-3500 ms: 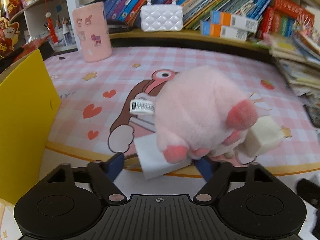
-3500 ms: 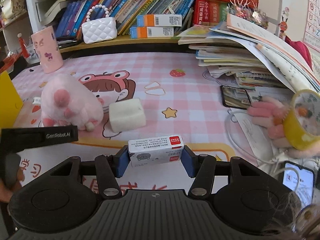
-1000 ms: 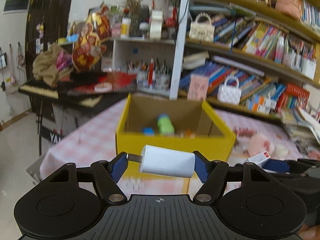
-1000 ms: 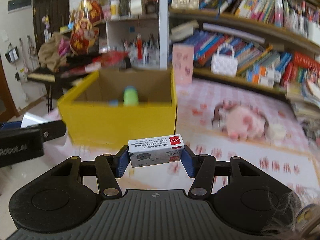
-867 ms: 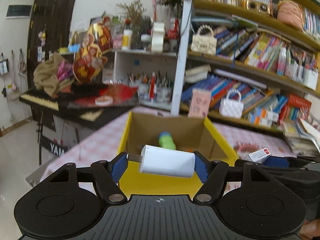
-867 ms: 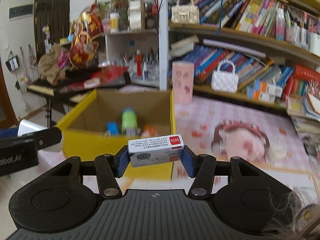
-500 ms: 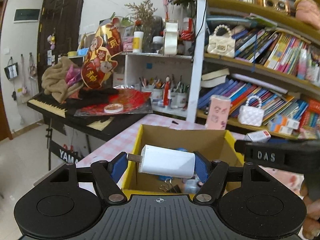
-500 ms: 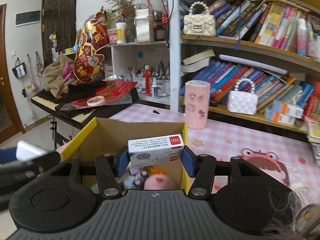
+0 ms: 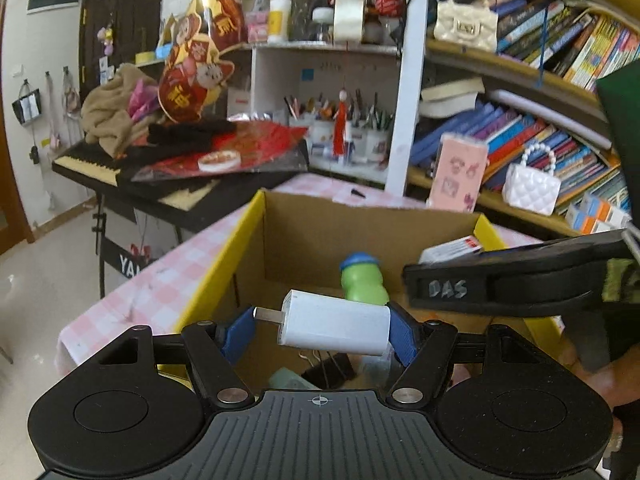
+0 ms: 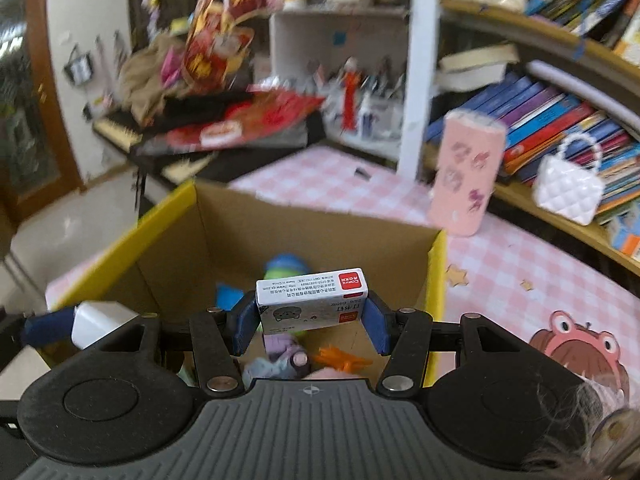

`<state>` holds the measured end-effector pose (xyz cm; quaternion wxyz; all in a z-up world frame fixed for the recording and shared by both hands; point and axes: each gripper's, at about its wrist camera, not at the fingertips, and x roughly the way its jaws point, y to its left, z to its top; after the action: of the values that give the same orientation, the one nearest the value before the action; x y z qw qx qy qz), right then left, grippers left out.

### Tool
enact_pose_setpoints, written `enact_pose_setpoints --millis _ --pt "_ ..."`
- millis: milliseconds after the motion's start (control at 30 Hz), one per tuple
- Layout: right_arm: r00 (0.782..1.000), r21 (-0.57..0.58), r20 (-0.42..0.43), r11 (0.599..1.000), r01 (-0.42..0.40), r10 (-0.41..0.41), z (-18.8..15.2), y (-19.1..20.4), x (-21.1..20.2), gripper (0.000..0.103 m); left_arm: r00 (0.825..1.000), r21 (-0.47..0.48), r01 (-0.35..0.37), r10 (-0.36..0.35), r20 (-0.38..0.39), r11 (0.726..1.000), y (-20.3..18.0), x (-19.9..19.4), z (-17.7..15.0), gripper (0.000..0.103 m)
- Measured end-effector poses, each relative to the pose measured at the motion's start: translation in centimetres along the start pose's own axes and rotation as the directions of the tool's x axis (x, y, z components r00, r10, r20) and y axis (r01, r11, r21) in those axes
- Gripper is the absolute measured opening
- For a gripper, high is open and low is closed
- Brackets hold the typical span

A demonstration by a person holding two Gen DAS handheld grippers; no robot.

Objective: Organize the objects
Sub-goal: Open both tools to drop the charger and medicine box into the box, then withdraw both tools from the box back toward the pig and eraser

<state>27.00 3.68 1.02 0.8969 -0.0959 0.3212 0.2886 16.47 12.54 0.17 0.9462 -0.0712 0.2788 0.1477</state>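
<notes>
Pink-checked bench (image 10: 520,264) beside crowded bookshelves (image 9: 560,92); left tongs (image 9: 322,330) pinch white charger (image 9: 336,326), right tongs (image 10: 311,322) pinch small box (image 10: 312,298) above yellow carton (image 10: 436,280), contents blurred.

Left gripper (image 9: 322,330) with charger (image 9: 335,328) and right gripper (image 10: 310,318) with small box (image 10: 311,298) moved over the yellow box (image 10: 436,280).

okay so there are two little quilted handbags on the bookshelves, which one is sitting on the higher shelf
The cream handbag with the gold clasp sits on the upper shelf. The white handbag with the pearl handle is on the lower shelf, beside the pink cup.
</notes>
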Motion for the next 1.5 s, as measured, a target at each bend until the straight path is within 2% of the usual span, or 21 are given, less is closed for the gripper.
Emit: enact_pose_setpoints --millis 133,367,500,567,667,800,933,1133,1333,1500 --pt "0.996 0.009 -0.079 0.999 -0.03 0.031 -0.4 -0.3 1.9 0.052 0.999 -0.003 -0.01 0.01 -0.039 1.0 -0.5 0.9 -0.5 0.07" --pt "0.995 -0.064 -0.099 0.998 -0.024 0.018 -0.4 0.2 2.5 0.054 0.998 0.047 -0.045 0.047 -0.04 0.998 -1.3 1.3 -0.8 0.071" --pt "0.995 -0.079 -0.096 0.996 -0.044 0.036 -0.4 0.3 2.5 0.054 0.997 0.07 -0.072 0.074 -0.028 0.995 -1.6 1.3 -0.8 0.072" --pt "0.995 -0.07 -0.09 0.996 -0.046 0.04 -0.2 0.2 2.5 0.063 0.997 0.075 -0.078 0.079 -0.013 0.994 -1.7 1.1 -0.7 0.079" --pt "0.996 -0.047 -0.076 0.998 -0.05 0.046 -0.1 -0.1 2.0 0.064 0.998 0.072 -0.059 0.058 0.016 0.996 -1.4 0.4 -0.3 0.084" --pt "0.999 -0.01 -0.021 0.999 -0.037 0.037 0.4 -0.6 0.3 0.064 0.997 0.061 -0.051 0.048 0.057 0.997 -0.8 -1.1 0.2 0.084" --pt "0.997 0.024 0.073 1.0 0.003 -0.005 0.6 -1.1 -2.5 0.064 0.993 0.045 -0.049 0.044 0.11 0.998 0.1 -3.1 0.9 0.085" --pt "0.981 0.065 0.177 0.996 0.068 -0.079 -0.6 -1.2 -7.1 0.065 0.986 0.018 -0.048 0.044 0.164 0.999 1.3 -5.9 1.6 0.086" --pt "0.958 0.119 0.225 0.981 0.156 -0.179 -3.3 -0.9 -11.0 0.066 0.982 0.021 -0.019 0.015 0.187 1.0 2.0 -8.6 0.6 0.089" --pt "0.944 0.165 0.212 0.961 0.22 -0.253 -6.8 0.3 -13.4 0.068 0.986 0.023 0.005 -0.009 0.165 1.0 2.6 -10.2 -1.3 0.09"
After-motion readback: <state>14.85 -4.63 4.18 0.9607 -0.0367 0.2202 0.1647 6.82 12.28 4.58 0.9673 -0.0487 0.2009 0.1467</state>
